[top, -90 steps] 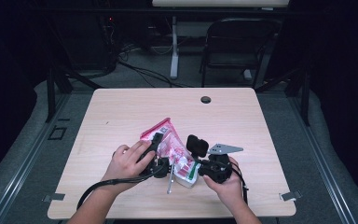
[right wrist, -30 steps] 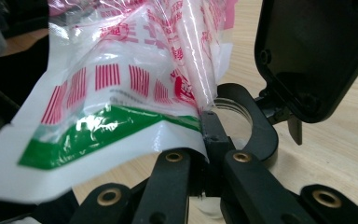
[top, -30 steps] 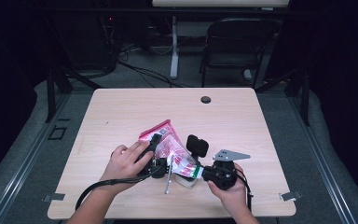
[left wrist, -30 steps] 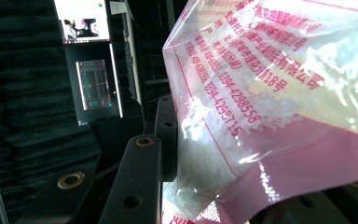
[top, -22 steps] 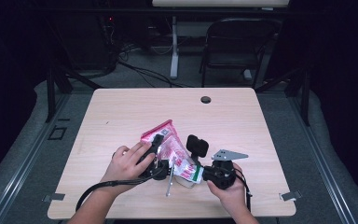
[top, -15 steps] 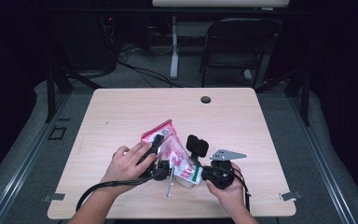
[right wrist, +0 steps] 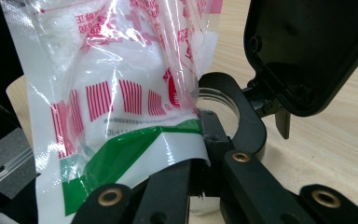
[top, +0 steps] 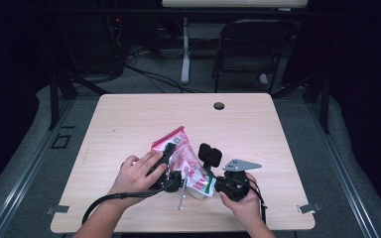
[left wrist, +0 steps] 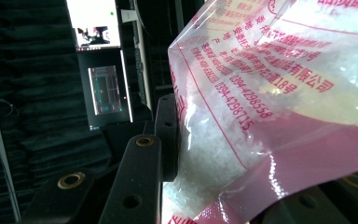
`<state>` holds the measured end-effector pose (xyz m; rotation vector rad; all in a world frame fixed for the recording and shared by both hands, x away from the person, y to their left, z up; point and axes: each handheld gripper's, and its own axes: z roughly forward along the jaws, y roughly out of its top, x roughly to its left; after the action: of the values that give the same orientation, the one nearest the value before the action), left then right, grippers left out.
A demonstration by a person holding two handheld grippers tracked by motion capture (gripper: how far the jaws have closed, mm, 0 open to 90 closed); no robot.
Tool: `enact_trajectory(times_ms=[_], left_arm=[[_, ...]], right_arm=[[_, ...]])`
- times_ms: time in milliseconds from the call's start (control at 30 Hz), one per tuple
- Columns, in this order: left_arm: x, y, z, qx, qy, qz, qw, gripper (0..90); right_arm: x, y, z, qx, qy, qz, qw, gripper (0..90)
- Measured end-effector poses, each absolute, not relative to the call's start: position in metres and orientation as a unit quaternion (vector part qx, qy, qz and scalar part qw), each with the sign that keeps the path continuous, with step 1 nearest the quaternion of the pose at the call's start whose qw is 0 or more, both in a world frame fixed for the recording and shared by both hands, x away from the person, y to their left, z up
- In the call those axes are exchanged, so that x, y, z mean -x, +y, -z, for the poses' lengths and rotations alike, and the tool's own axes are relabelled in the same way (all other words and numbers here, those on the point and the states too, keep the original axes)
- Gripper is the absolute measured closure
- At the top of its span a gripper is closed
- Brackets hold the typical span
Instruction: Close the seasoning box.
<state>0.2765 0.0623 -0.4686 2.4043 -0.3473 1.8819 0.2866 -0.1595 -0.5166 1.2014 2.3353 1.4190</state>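
Though crumpled, pink-printed bag [top: 186,161] glistens.

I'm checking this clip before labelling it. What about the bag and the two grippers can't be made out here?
- Left gripper, high view: the hand covers it; how it grips the bag is hidden.
- Bag's contents, left gripper view: white grains, kind unclear.
- Round clear container, right gripper view: the bag hides most of it.
- Right gripper, high view: jaw tips lost under the bag.

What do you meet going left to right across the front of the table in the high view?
Left hand → left tongs → pink bag → right tongs → grey three-cornered plate.
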Motion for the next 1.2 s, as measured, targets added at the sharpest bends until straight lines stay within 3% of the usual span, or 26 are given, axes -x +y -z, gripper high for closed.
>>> enact_trajectory(times_ms=[1200], left_arm=[[-0.282,0.066,0.472,-0.794,-0.098,-0.599,0.03,75.8]], right_arm=[[-0.284,-0.167,0.508,-0.412,0.753,-0.508,0.077,90.0]])
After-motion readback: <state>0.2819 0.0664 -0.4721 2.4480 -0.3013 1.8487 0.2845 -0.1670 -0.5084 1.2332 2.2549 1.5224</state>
